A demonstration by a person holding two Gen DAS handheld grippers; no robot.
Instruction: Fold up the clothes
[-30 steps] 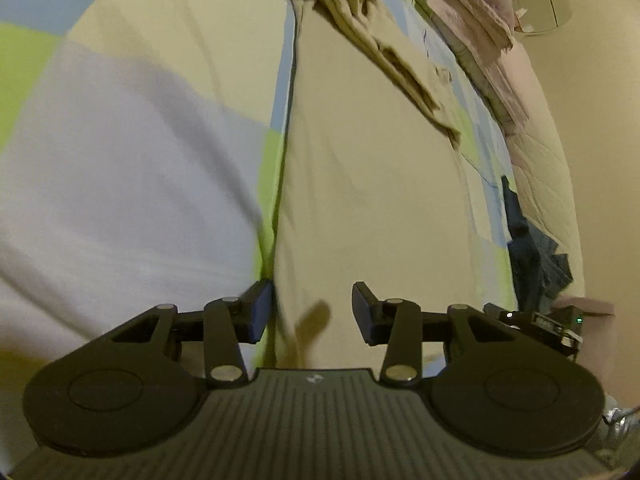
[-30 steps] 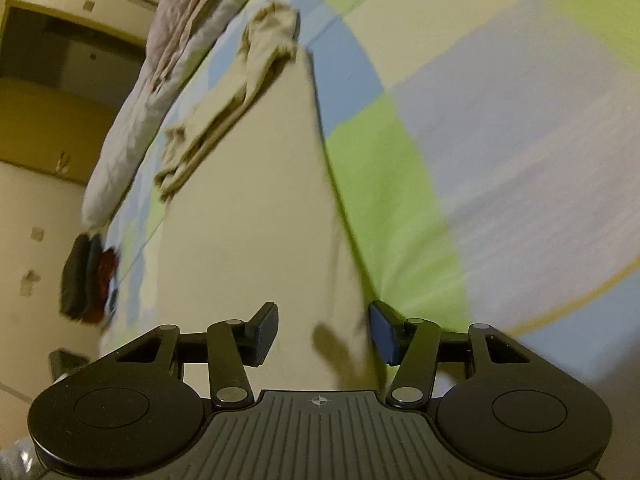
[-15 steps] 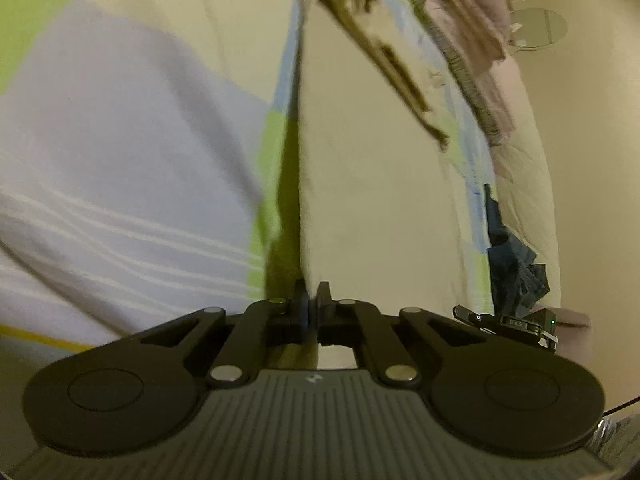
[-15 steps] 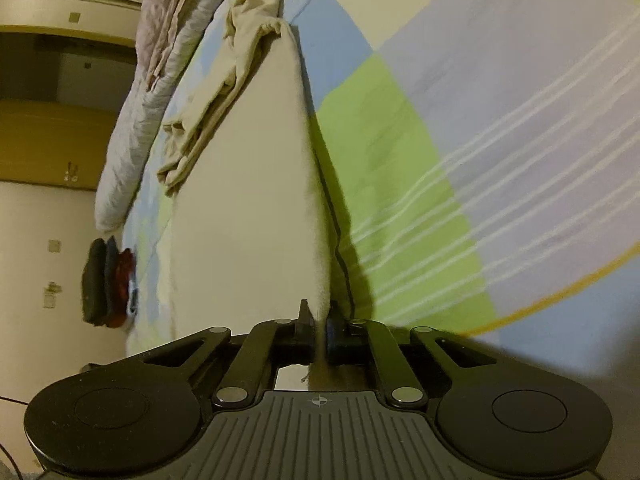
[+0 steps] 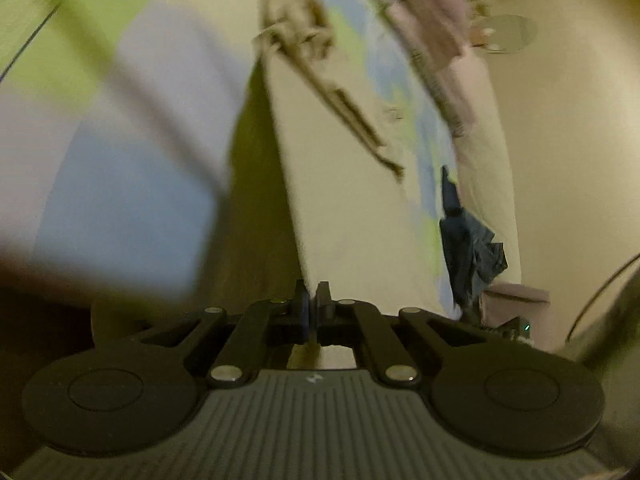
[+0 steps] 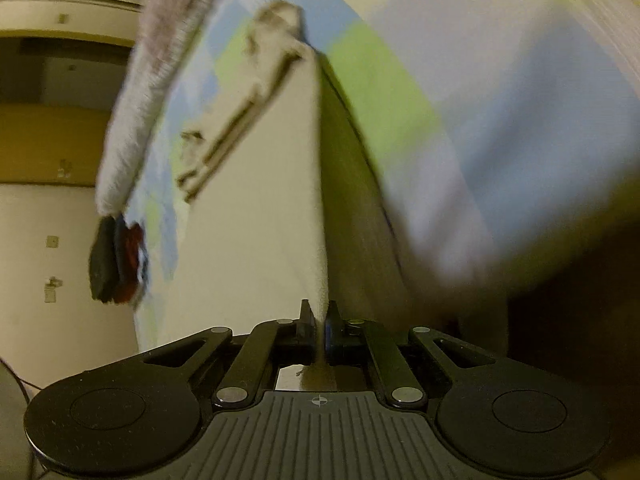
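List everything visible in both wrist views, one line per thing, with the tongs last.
Beige garment: one, cream-beige, stretched over the bed, its near edge pinched in both tongs, far end bunched.
Bedsheet: one, patchwork of green, blue, lilac and cream, under the garment.
Blanket: one, pinkish-grey, along the bed's far side.
Dark blue clothes: one heap, at the bed edge, left view.
Dark and red clothes: one pile, at the bed edge, right view.
Left tongs: black, shut on the garment.
Right tongs: black, shut on the garment.
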